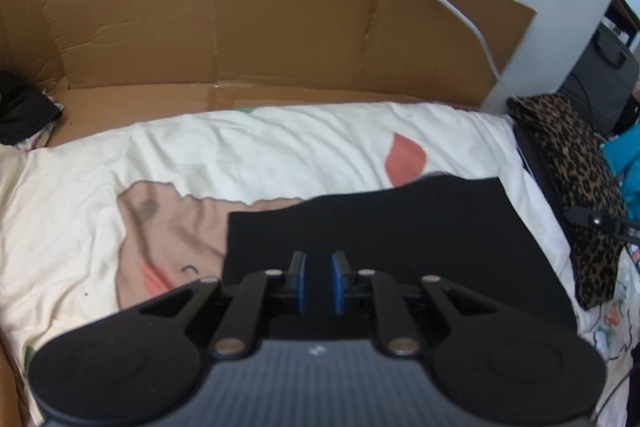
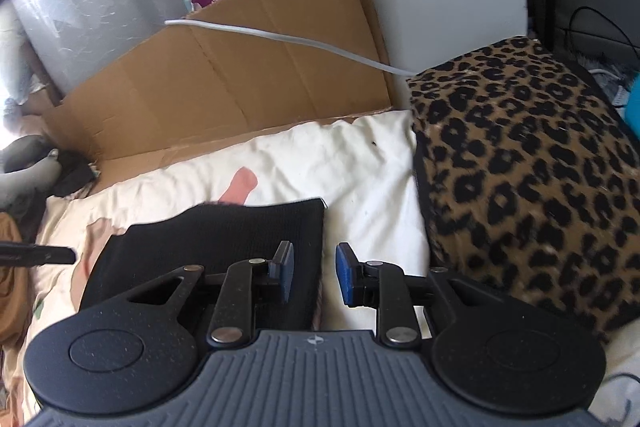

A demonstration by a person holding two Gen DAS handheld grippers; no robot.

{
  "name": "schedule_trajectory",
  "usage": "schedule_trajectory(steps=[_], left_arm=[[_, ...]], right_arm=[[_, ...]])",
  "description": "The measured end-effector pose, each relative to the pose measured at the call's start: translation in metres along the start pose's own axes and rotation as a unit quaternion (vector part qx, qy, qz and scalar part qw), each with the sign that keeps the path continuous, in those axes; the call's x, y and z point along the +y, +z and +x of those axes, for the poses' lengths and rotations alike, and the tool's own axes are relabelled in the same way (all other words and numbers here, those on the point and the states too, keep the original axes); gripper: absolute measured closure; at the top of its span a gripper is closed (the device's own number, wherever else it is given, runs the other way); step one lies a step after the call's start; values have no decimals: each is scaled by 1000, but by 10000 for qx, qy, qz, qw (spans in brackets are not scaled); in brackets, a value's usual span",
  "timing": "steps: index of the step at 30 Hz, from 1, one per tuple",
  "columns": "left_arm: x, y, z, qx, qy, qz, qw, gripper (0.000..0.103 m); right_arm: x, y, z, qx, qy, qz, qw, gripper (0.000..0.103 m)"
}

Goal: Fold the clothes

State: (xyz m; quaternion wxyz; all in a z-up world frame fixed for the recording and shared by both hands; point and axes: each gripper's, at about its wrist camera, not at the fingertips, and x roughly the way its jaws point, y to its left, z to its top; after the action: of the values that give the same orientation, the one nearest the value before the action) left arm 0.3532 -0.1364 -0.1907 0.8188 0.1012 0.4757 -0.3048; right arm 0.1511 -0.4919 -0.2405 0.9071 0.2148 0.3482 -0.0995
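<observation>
A folded black knit garment point(image 1: 380, 227) lies flat on my bed, on a cream quilt printed with pale pink and coral shapes point(image 1: 80, 195). In the left wrist view it reads as a rough rectangle whose long axis runs left to right across the bed, with its straight far edge rising slightly toward the right and a square corner at far right. In the right wrist view the same garment point(image 2: 224, 239) sits left of centre, its ribbed right edge running near to far.

My left tool point(image 1: 318, 281) hovers above the near part of the black garment. Its blue-padded fingers point(image 1: 338, 283) stand a narrow gap apart, with nothing clamped between them; only the dark cloth shows below through the gap.

My right tool point(image 2: 315, 277) hangs over the garment's right edge. Its blue pads point(image 2: 346, 279) are apart a little wider than the left pair and hold nothing; the left finger is over black cloth, the right over bare quilt.

Just right of the garment lies a leopard-print fleece bundle point(image 2: 528, 163), resting on the quilt's right edge. Beyond the quilt's far side stands a creased brown cardboard sheet point(image 1: 256, 23), with a grey cable point(image 2: 280, 39) draped across it.
</observation>
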Motion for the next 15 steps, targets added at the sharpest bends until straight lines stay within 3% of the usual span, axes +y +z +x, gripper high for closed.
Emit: schedule_trajectory(steps=[7,15], left_arm=[[-39,-18,-1,167,-45,-106,9998,88],[-56,-63,-13,314,193,-702,9969,86]], right_arm=[[-16,-47,-33,45,-62,-44,10000,74],[-20,-80,-49,80,249,66,9996,74]])
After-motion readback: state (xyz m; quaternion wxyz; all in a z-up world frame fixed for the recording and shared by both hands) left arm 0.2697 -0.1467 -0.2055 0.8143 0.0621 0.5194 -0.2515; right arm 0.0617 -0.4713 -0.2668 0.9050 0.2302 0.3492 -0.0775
